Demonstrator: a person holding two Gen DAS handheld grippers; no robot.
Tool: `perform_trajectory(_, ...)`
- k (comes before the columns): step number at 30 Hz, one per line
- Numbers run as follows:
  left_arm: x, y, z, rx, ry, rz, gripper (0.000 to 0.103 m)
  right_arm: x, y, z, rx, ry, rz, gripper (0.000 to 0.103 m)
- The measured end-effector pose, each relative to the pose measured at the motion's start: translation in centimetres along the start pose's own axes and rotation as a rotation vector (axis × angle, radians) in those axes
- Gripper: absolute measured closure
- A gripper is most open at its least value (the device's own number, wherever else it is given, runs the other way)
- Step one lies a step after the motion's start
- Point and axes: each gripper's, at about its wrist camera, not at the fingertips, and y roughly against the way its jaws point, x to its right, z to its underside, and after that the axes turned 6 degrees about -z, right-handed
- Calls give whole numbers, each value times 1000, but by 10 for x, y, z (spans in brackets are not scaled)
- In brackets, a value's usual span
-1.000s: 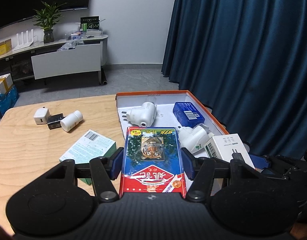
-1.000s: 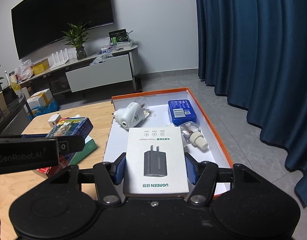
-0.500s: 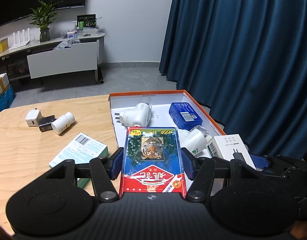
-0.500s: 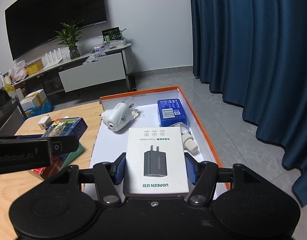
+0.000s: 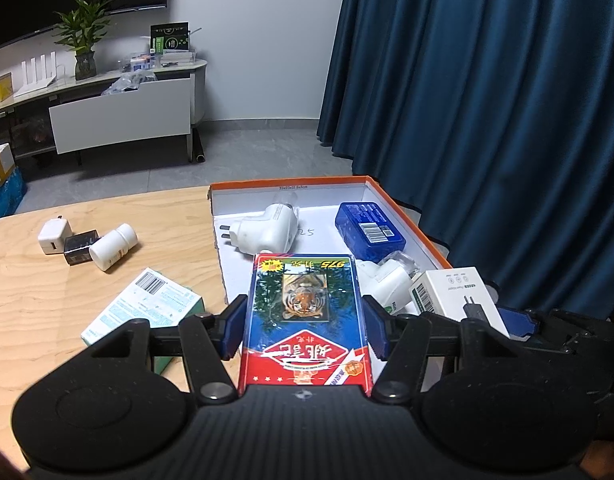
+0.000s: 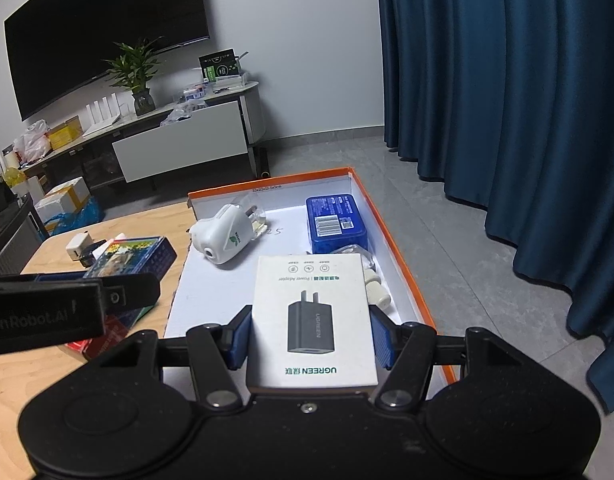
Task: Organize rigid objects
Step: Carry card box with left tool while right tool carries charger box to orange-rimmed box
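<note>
Two boxes are mid-delivery: the left gripper clamps a tiger-print card box, the right gripper a white UGREEN charger box. Both hover over the near end of the orange-rimmed tray just ahead; next, I judge, each lowers into bare floor short of the blue box and plug-in units, then lets go.

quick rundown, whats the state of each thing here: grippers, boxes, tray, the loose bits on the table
left gripper: shut on the tiger box, held over the tray's near edge
right gripper: shut on the charger box, held above the tray
tray: open, partly filled
blue box: lying flat in the tray
white plug: on its side in the tray
white bottle: tipped over on the table
green box: flat on the table
</note>
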Motion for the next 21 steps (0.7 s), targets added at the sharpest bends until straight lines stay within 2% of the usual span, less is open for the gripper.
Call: perform_trajectory(21,2,-16,-11,-1,13,-7,43,3,-26,-26,3,24,-7,32)
